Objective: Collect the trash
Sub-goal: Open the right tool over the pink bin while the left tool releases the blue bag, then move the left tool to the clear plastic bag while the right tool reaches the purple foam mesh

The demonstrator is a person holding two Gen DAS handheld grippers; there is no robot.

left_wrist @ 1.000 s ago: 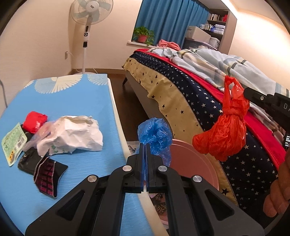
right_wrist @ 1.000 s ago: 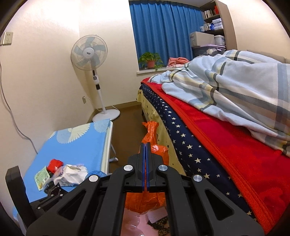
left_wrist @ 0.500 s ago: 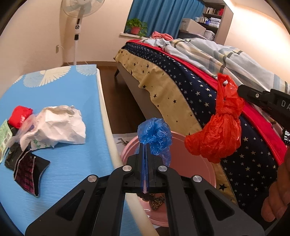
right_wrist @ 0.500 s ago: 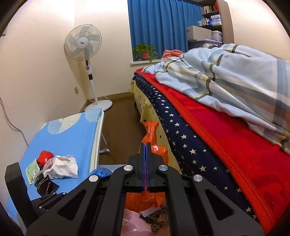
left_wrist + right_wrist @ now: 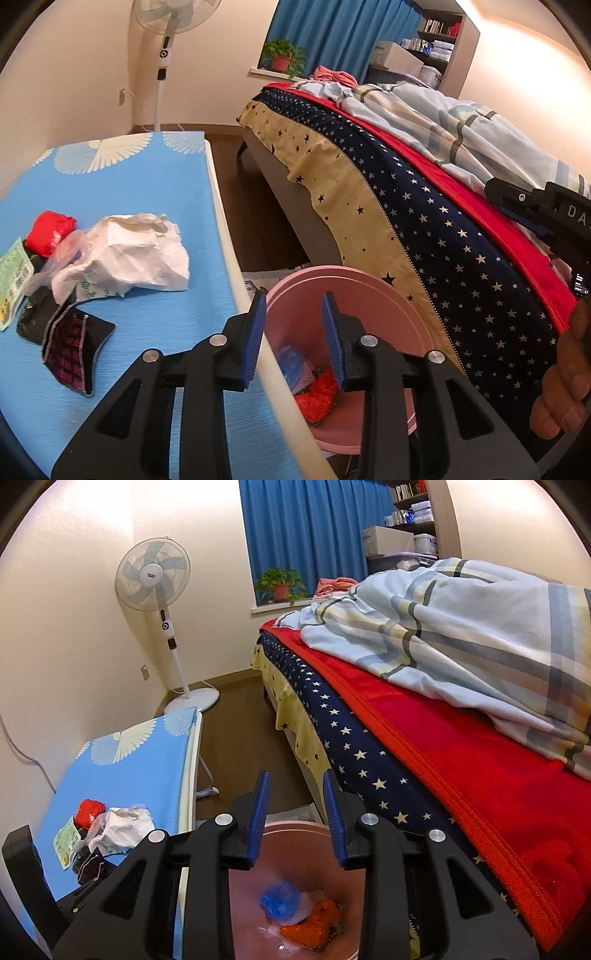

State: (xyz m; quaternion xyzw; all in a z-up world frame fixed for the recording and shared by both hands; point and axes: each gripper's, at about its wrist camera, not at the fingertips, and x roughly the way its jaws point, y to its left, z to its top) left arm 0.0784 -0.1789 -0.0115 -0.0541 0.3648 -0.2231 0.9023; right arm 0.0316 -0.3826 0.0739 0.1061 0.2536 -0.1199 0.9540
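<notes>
— Where's the trash?
— Low centre: a crumpled blue plastic bag (image 5: 279, 901) and an orange plastic bag (image 5: 312, 928) lie in the round pink plastic bin (image 5: 373, 291), partly hidden by both grippers.
— The fingers?
— Left gripper (image 5: 293, 334) and right gripper (image 5: 297, 818) both spread apart, empty.
— More?
— At left, crumpled white paper (image 5: 136, 254) on the blue-covered table (image 5: 147, 192); the wrappers beneath are hard to identify.

The bin (image 5: 373, 291) stands on the floor between the bench (image 5: 155, 206) on its left and the bed (image 5: 424, 206) on its right. Two bags (image 5: 295, 915) lie inside it, touching. A heap of wrappers (image 5: 110, 258) lies on the bench.
</notes>
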